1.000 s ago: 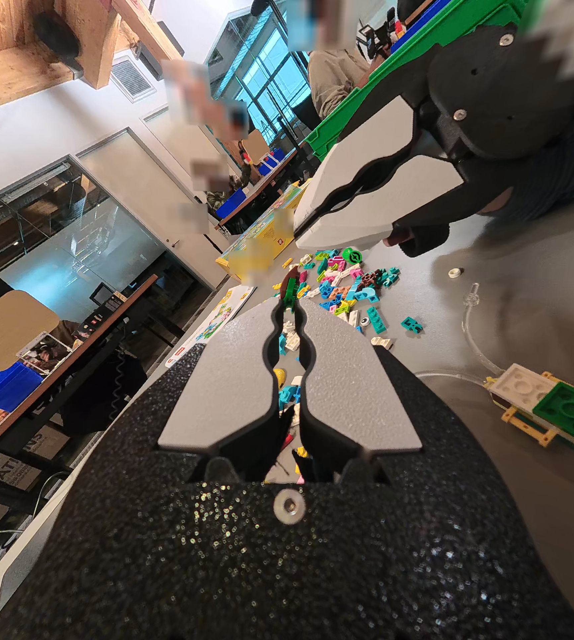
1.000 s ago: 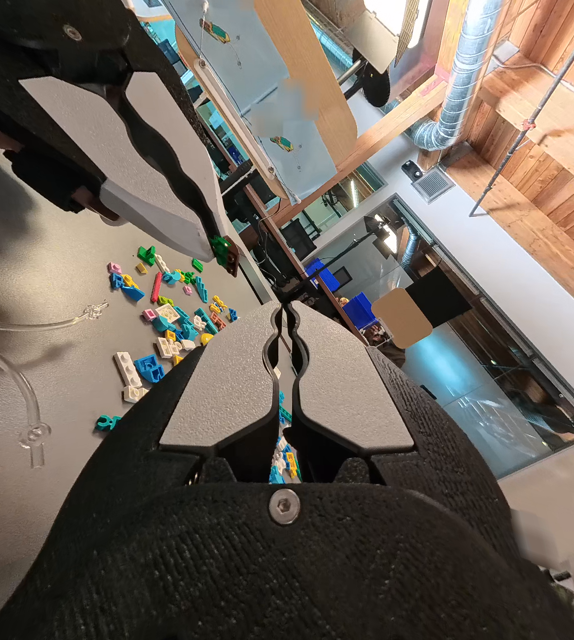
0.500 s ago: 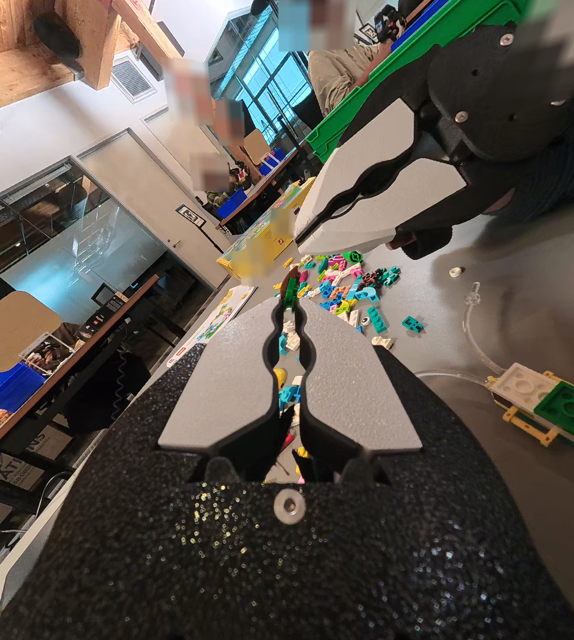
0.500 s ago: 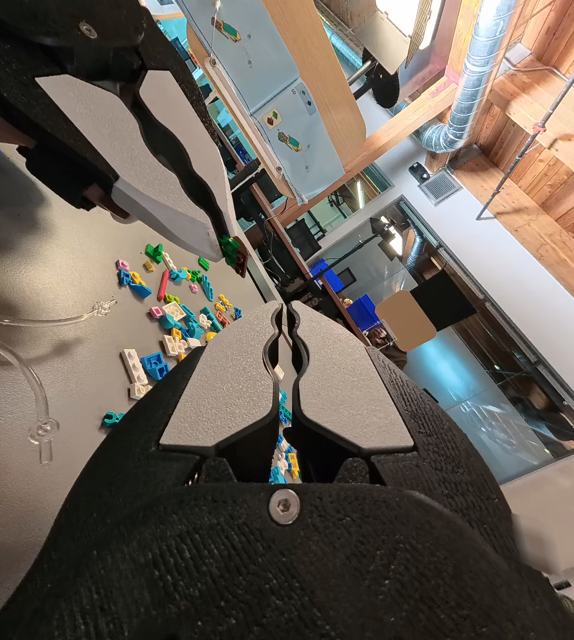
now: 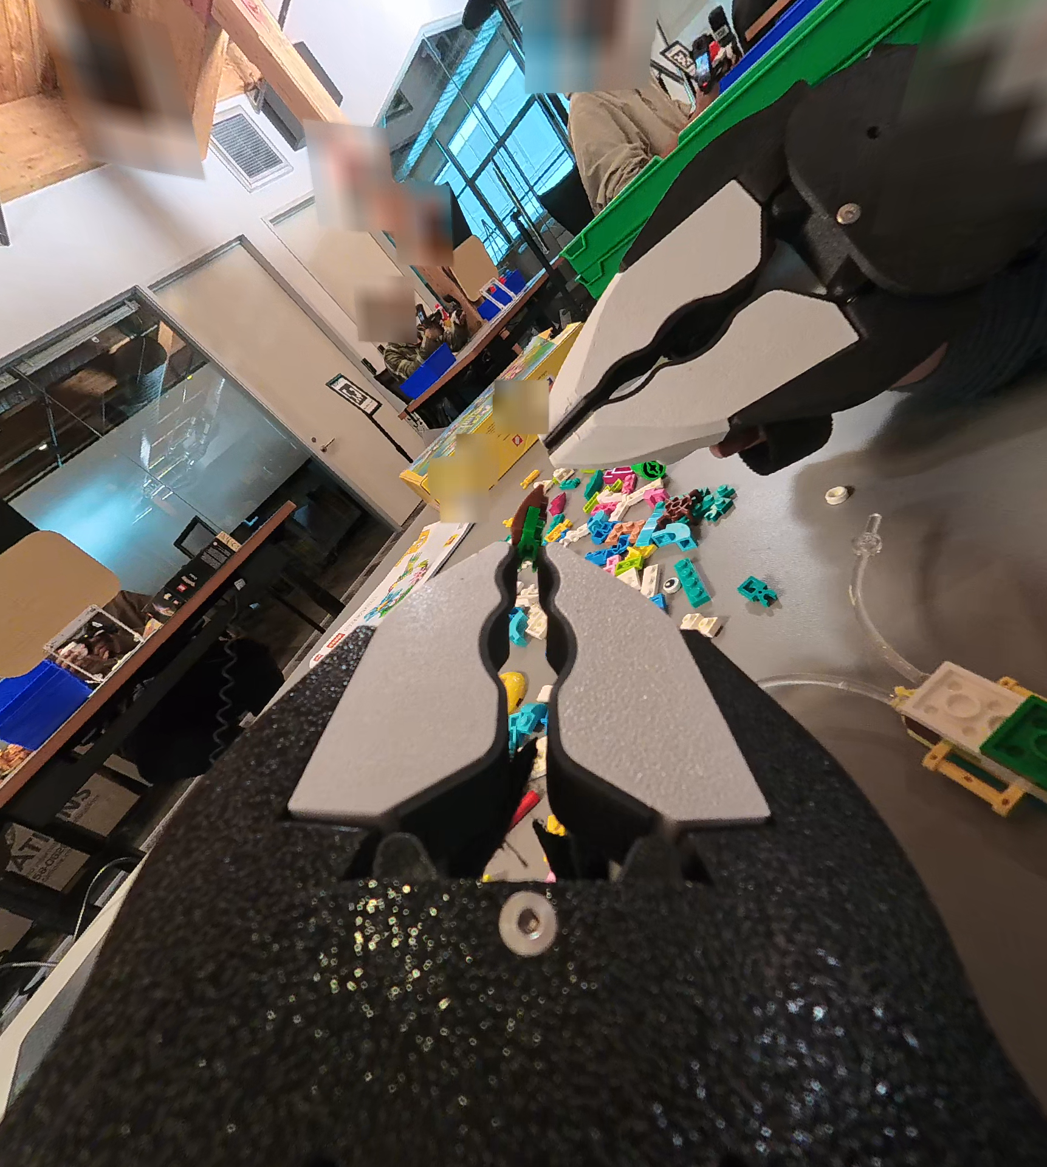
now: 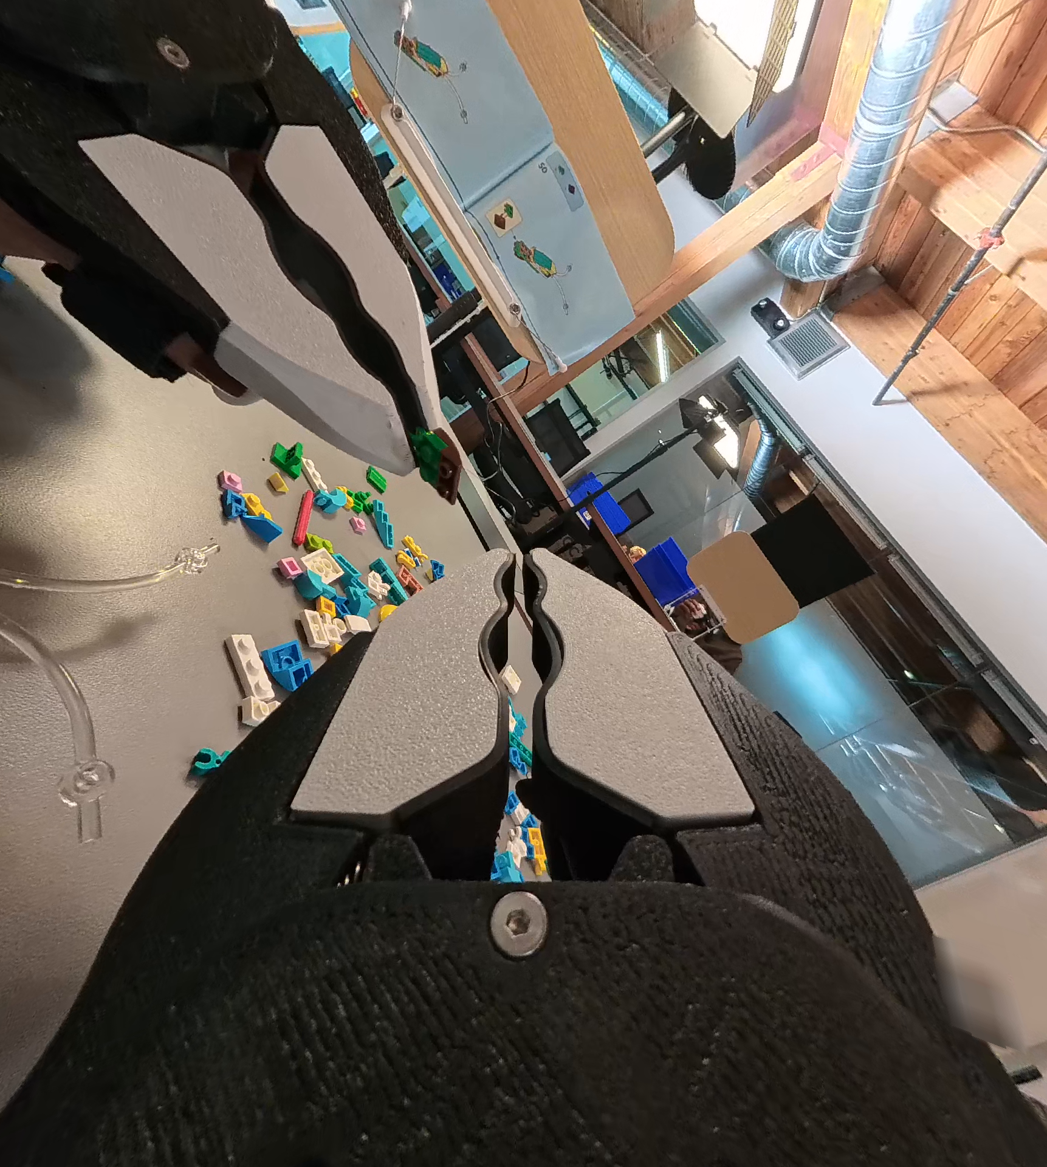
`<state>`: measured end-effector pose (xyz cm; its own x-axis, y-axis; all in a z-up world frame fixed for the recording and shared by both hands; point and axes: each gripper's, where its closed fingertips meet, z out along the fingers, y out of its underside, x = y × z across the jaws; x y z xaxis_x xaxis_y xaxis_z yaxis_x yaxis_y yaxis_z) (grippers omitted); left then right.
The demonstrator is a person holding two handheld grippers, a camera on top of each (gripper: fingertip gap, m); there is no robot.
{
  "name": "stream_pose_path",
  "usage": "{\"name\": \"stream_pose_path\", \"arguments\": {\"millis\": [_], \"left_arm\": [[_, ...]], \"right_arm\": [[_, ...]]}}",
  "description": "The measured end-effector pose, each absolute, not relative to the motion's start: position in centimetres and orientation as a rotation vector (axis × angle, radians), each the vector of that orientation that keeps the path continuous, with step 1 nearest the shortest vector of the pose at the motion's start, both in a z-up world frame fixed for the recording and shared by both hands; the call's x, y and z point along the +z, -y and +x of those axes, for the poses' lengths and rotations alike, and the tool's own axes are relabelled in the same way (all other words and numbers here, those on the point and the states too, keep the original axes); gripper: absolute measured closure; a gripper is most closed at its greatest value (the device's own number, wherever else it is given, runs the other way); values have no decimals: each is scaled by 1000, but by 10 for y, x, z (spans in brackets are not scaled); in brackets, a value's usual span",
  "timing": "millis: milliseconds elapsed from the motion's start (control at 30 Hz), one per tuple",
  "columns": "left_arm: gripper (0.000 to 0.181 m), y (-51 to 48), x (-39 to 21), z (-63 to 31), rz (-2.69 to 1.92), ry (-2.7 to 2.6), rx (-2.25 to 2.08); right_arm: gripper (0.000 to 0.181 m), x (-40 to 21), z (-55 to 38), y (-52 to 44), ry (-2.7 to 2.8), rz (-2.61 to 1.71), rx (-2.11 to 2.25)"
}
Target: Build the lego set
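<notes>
A small green-and-brown lego piece [image 5: 531, 529] is clamped in the left gripper [image 5: 530, 556] jaws; the right gripper [image 6: 519, 562] jaws are pressed together, empty, above the worktop [image 6: 129, 663].

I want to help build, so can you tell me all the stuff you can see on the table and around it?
loose bricks: many, mixed colours, spread on the grey table
held piece: one, green on brown, pinched at the left gripper's tips
build: one, white and green plates on a yellow frame, at the table's right
clear tubes: two, see-through, curving out from the build
white ring: one, alone on the table
box: one, yellow, far edge
booklet: one, lying by the box
green bin: one, behind the right gripper
left gripper: shut on the held piece
right gripper: shut, nothing in it
</notes>
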<state>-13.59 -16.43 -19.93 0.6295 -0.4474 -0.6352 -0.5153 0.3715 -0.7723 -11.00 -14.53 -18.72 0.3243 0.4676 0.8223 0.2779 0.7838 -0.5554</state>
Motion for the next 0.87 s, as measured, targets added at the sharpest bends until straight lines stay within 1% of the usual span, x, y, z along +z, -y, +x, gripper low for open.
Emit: {"name": "stream_pose_path", "arguments": {"millis": [867], "left_arm": [[176,164,-199,-136,-1236,-956,67]], "right_arm": [[181,-187,-110,145,1269,-702,137]]}}
